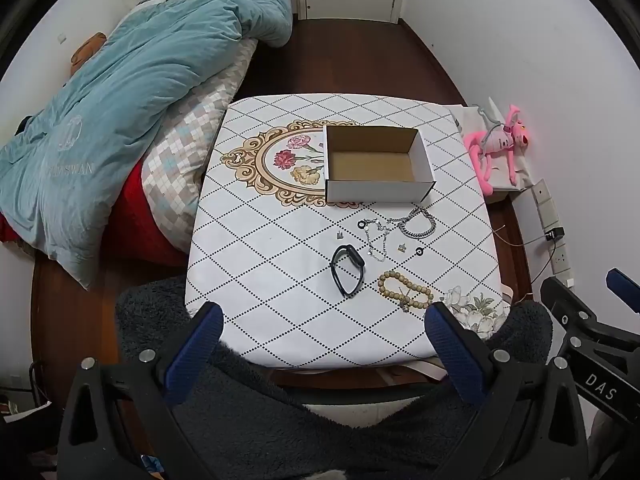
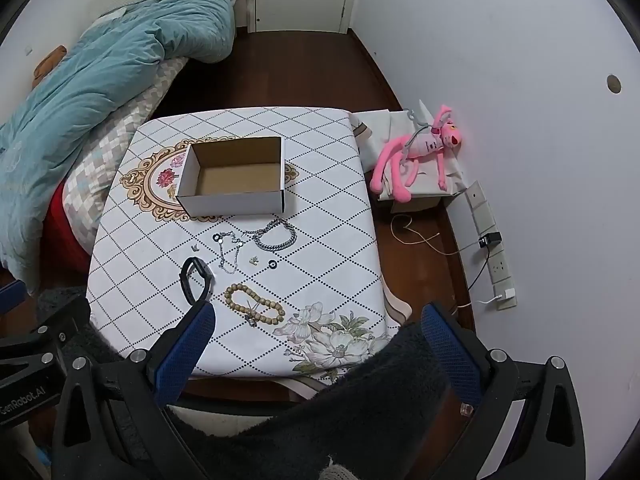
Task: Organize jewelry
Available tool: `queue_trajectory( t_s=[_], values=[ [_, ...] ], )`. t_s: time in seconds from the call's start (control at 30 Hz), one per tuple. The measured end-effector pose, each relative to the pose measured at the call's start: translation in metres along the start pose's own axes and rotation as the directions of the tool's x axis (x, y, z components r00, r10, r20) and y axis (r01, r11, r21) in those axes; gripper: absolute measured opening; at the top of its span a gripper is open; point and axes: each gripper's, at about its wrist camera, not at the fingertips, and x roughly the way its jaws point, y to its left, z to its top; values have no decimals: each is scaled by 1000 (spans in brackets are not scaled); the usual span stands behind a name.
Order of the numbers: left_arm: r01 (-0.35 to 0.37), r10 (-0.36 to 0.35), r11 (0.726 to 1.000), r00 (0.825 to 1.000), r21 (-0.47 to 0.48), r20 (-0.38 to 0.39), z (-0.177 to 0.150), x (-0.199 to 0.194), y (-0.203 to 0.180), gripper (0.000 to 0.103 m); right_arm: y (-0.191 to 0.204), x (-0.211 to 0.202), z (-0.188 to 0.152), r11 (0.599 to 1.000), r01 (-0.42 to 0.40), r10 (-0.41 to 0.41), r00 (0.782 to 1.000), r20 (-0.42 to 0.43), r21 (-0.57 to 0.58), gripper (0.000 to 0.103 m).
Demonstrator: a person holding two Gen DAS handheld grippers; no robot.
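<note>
Jewelry is seen spread on the table (image 1: 256, 208) before an empty cardboard box (image 1: 376, 190) — from left, black band (image 1: 347, 274), thin chain (image 1: 378, 242), beaded bracelet (image 1: 404, 290), silver link bracelet (image 1: 418, 224). Left gripper (image 1: 323, 320) and right gripper (image 2: 318, 318) are held wide open — nothing between the jaws.

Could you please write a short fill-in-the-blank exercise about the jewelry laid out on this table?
1. The cardboard box on the table holds ____ pieces of jewelry so far.
2. The beaded bracelet lies nearer the ____ edge of the table than the silver chain bracelet.
3. The plush toy beside the table is ____ in colour.
4. Both the left hand-held gripper and the right hand-held gripper are ____.

Missing words: no; near; pink; open
</note>
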Motion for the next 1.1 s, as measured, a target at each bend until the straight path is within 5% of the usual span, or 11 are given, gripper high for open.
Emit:
queue_trajectory(
  t_s=[1.1],
  values=[
    [4,-4,1000,1000,0,2,2,-1,-2,103,-2,-7,0,1000,-3,3,1000,6,-1,103]
  ],
)
